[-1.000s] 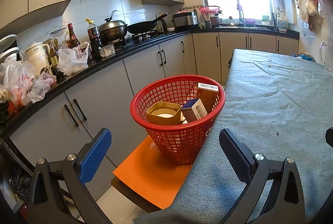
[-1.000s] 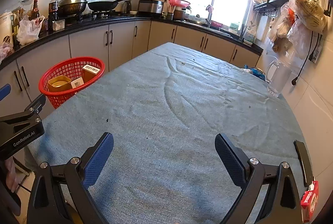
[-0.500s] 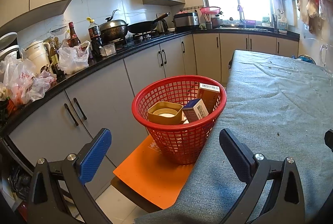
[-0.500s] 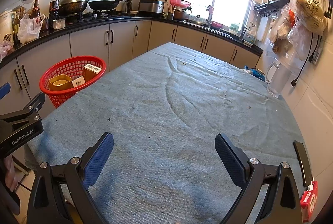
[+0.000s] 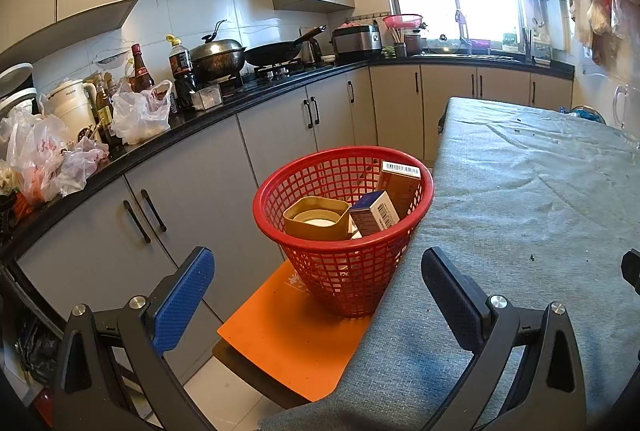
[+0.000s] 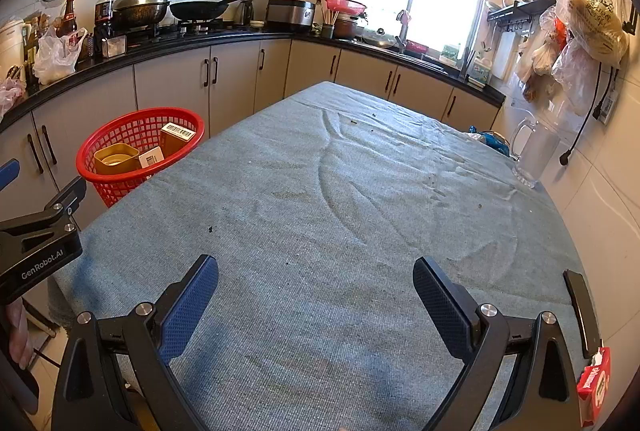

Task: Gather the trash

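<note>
Beside the table's left edge, on an orange seat (image 5: 288, 343), stands one round red plastic mesh basket (image 5: 344, 231), upright, its rim just beside the grey-blue woven tablecloth (image 5: 540, 211). Three pieces of trash lie inside it: one mustard-yellow squarish tub (image 5: 316, 223) with a pale round inner rim, mouth up; one small blue-and-white carton (image 5: 374, 217) bearing a barcode, leaning against the tub; and one taller brown carton (image 5: 400, 179) with a white barcode label on its top, propped against the far wall of the basket. In the right wrist view the same basket (image 6: 140, 151) shows near the table's corner with the same three items. The left gripper (image 5: 316, 287) hangs near the basket, its two blue-padded fingers (image 5: 180, 303) spread wide apart with nothing between them. The right gripper (image 6: 316, 303) hovers above the bare cloth, jaws likewise wide apart and holding nothing. One red-and-white small packet (image 6: 594, 385) sits at the lower right edge of that view, and one clear glass mug (image 6: 534, 155) stands at the table's far right side, well apart from the basket.
</note>
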`<state>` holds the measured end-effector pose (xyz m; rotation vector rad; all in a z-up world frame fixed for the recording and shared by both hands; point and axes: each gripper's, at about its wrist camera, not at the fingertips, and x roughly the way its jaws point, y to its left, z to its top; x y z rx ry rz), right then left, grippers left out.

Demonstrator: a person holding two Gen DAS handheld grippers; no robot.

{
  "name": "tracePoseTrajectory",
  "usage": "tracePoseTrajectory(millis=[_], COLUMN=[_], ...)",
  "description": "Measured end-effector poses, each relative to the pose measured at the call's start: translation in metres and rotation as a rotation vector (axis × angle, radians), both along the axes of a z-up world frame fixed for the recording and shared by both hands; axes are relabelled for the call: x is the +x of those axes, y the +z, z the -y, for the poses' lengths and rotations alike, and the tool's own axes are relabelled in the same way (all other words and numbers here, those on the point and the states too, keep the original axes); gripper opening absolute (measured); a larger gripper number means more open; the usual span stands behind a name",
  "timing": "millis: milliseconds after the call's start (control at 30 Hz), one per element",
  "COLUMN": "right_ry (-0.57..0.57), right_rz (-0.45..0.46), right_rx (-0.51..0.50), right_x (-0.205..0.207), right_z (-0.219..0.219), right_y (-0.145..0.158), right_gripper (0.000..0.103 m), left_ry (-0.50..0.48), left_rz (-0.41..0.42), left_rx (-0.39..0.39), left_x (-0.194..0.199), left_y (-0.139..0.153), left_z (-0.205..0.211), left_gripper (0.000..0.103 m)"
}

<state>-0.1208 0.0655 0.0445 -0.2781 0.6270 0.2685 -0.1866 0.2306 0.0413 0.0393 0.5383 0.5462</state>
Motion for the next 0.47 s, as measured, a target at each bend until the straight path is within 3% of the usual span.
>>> tracePoseTrajectory(millis=[300,400,467], right_ry=[-0.008,-0.062,-0.129], right_rz=[-0.033,-0.070,-0.096], right_rx=[0.044,0.087,0.110], right_x=[0.006,0.022,0.036], right_z=[0.012,0.042,0.069], right_y=[0.000,-0.001,-0.003], right_gripper=[0.100,0.100,0.100], left_ry=[-0.013,-0.095,-0.215], left_rz=[-0.005,-0.032,-0.077], left_rx=[0.009,-0.046,-0.100], left_x=[0.003,0.016,0.033], left_y=[0.002,0.005,0.005], left_z=[0.008,0.024,0.048], left_gripper=[0.103,0.103,0.103])
